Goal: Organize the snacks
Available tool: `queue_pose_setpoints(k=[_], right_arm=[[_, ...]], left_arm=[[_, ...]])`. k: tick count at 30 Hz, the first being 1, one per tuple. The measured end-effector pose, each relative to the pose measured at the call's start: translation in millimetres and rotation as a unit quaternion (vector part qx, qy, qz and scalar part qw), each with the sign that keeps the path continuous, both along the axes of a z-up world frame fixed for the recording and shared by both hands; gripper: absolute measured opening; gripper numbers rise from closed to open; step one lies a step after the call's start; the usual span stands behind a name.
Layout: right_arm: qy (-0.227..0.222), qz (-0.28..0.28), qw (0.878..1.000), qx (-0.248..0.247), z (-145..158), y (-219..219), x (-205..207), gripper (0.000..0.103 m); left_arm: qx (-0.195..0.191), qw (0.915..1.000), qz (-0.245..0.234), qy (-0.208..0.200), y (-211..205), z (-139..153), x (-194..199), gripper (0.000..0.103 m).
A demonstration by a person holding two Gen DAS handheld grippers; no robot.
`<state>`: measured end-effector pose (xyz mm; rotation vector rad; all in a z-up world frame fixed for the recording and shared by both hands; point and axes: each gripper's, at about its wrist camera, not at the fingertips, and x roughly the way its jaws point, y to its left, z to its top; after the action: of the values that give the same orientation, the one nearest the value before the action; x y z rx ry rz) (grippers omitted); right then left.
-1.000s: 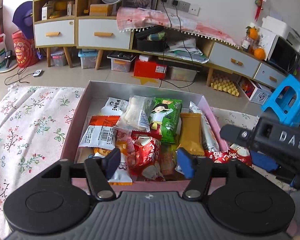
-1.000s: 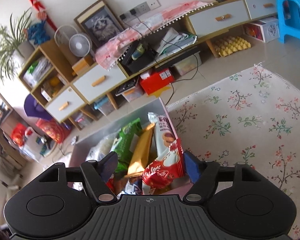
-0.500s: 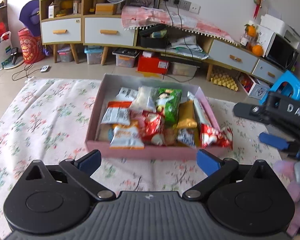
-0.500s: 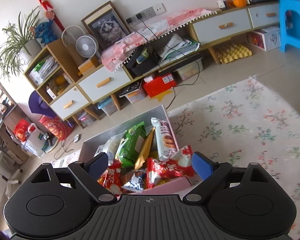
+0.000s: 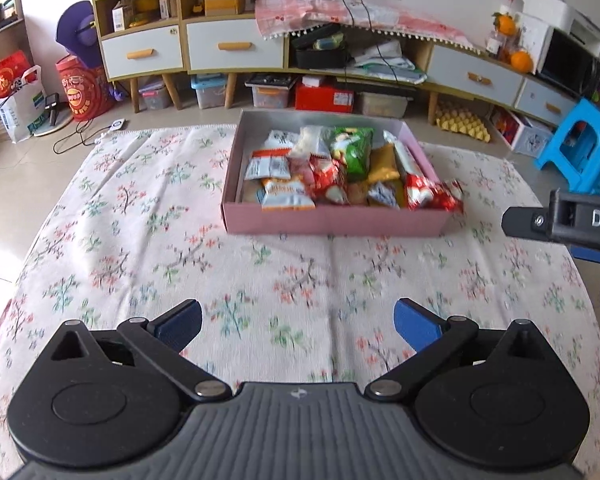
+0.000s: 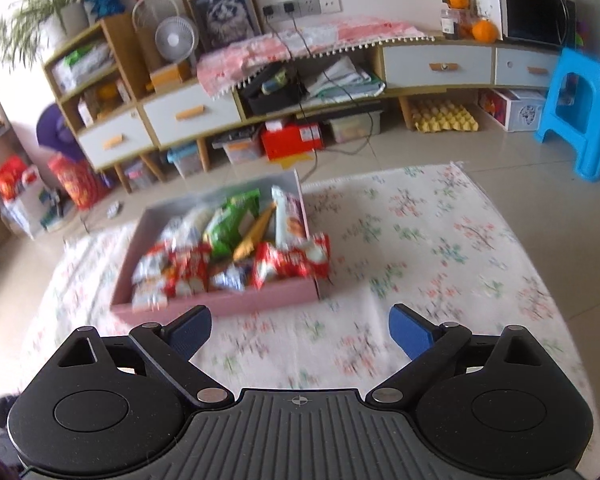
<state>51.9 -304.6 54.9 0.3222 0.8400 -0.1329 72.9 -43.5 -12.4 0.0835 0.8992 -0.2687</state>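
A pink box [image 5: 332, 222] full of snack packets sits on a floral cloth; it also shows in the right wrist view [image 6: 228, 303]. A green packet [image 5: 352, 148] lies at the back, and a red packet [image 5: 432, 196] hangs over the box's right front corner [image 6: 296, 260]. My left gripper [image 5: 298, 326] is open and empty, well back from the box above the cloth. My right gripper [image 6: 300, 330] is open and empty, also back from the box. Part of the right gripper's body [image 5: 568, 224] shows at the right edge of the left wrist view.
The floral cloth [image 5: 180, 240] covers the surface around the box. Behind it are cabinets with drawers [image 5: 236, 46], storage bins and a red box [image 5: 324, 98] on the floor. A blue plastic stool [image 5: 580, 148] stands at the right.
Both grippers have pulled back and up from the box and opened wide. The right gripper let go of the red packet, which now rests on the box's right front corner.
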Motion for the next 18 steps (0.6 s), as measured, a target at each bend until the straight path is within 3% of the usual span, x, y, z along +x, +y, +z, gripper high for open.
queue_pose_setpoints(k=[9, 18], right_arm=[[0.021, 0.016, 1.000, -0.007, -10.4, 13.2, -38.8, 0.097], [0.017, 0.038, 0.999, -0.026, -14.8, 23.8, -41.6, 0.097]], left_arm=[[0.009, 0.9998, 0.016, 0.011, 8.4, -8.5, -19.8, 0.103], [0.022, 0.9992, 0.033, 0.005, 12.5, -11.7, -24.1, 0.103]])
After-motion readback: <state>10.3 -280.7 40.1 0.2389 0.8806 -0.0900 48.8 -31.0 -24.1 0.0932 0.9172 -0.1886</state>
